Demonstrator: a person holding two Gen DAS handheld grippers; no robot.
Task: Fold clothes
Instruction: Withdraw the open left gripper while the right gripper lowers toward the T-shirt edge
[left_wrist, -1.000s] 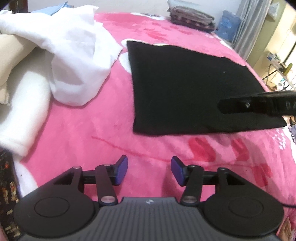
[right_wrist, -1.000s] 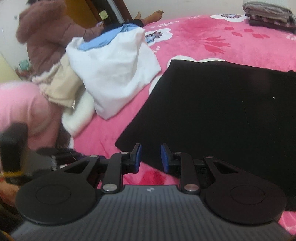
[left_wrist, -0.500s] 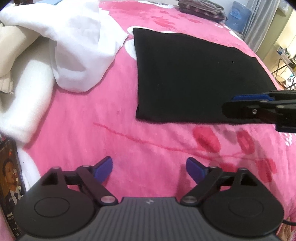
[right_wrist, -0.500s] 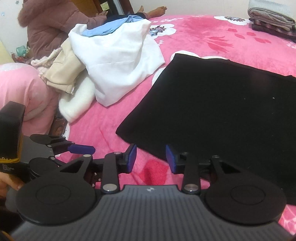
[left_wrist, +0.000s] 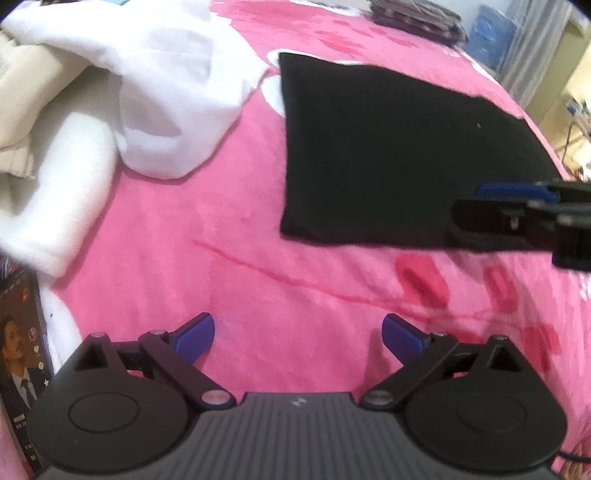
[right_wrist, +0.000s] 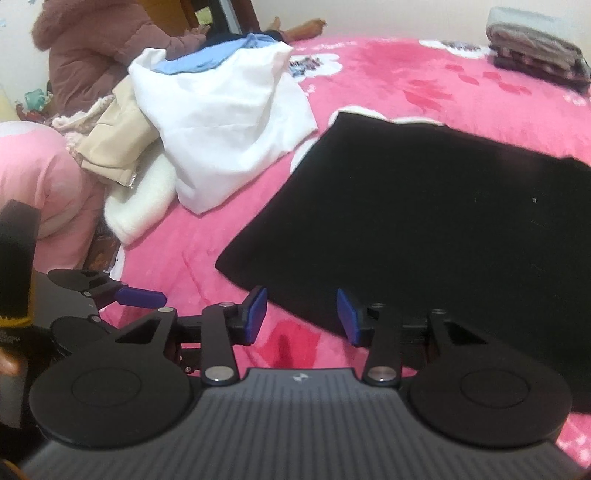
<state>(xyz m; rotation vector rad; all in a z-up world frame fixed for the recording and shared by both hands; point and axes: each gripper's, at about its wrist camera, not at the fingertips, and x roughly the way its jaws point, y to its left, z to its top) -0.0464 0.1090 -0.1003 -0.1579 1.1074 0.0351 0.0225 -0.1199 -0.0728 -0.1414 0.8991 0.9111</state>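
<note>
A black garment (left_wrist: 399, 155) (right_wrist: 436, 221) lies folded flat as a rectangle on the pink blanket (left_wrist: 207, 243). My left gripper (left_wrist: 298, 338) hovers over bare blanket, short of the garment's near left corner; its jaws are opening wide with nothing between them. My right gripper (right_wrist: 301, 315) hangs just above the garment's near edge, jaws opening, nothing gripped between the blue pads (right_wrist: 255, 314). In the left wrist view the right gripper's fingers (left_wrist: 517, 214) reach in from the right over the garment's near right corner.
A heap of white, cream and blue clothes (right_wrist: 207, 122) (left_wrist: 155, 99) lies left of the black garment. A folded stack (right_wrist: 535, 44) sits at the far end of the bed. A person in a brown coat (right_wrist: 88, 59) sits at the far left. A phone (left_wrist: 18, 365) lies at the bed's edge.
Both grippers have opened, the left much wider than before. The left view has tipped slightly downward; the black garment lies unmoved.
</note>
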